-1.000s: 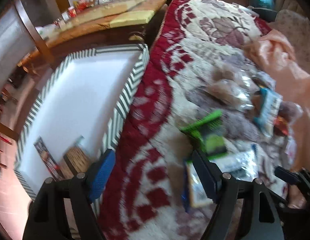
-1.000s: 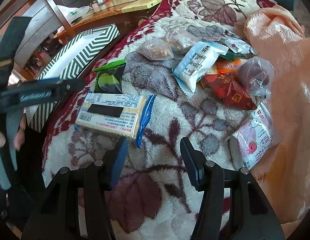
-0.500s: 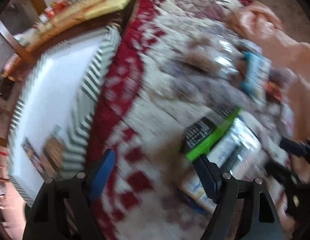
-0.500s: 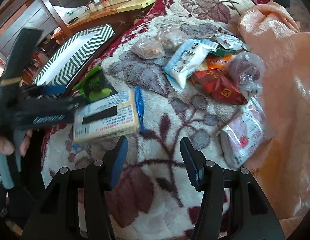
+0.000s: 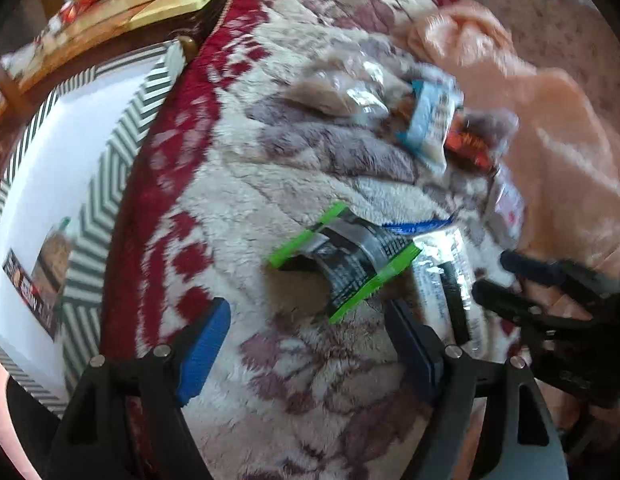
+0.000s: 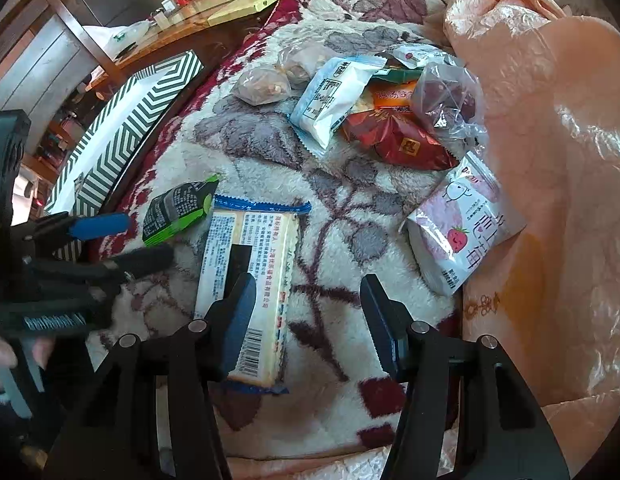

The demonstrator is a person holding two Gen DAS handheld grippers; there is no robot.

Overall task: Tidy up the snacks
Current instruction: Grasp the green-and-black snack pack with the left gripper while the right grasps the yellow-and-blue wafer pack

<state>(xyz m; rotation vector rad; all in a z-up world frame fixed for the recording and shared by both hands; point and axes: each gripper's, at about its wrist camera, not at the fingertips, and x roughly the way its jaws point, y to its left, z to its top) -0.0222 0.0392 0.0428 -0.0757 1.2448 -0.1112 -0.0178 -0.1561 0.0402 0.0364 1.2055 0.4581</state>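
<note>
Snack packs lie on a floral blanket (image 6: 330,208). A green-and-black packet (image 5: 346,260) (image 6: 178,210) lies next to a long cracker pack with blue ends (image 6: 250,280) (image 5: 442,288). My left gripper (image 5: 306,344) is open and empty just short of the green packet; it also shows in the right wrist view (image 6: 122,240). My right gripper (image 6: 310,320) is open and empty, its left finger over the cracker pack. A striped box (image 5: 106,184) (image 6: 126,120) with a white inside holds some packets (image 5: 42,272).
Further back lie clear bags of nuts (image 6: 266,84), a white-blue pack (image 6: 330,100), red and orange packs (image 6: 402,140), a bag of dates (image 6: 446,100) and a pink strawberry pack (image 6: 466,224). A peach plastic sheet (image 6: 550,160) covers the right. A wooden table (image 6: 214,12) stands behind.
The cracker pack has turned and now lies lengthwise under my right gripper. My left gripper swung right from the striped box and now faces the green packet.
</note>
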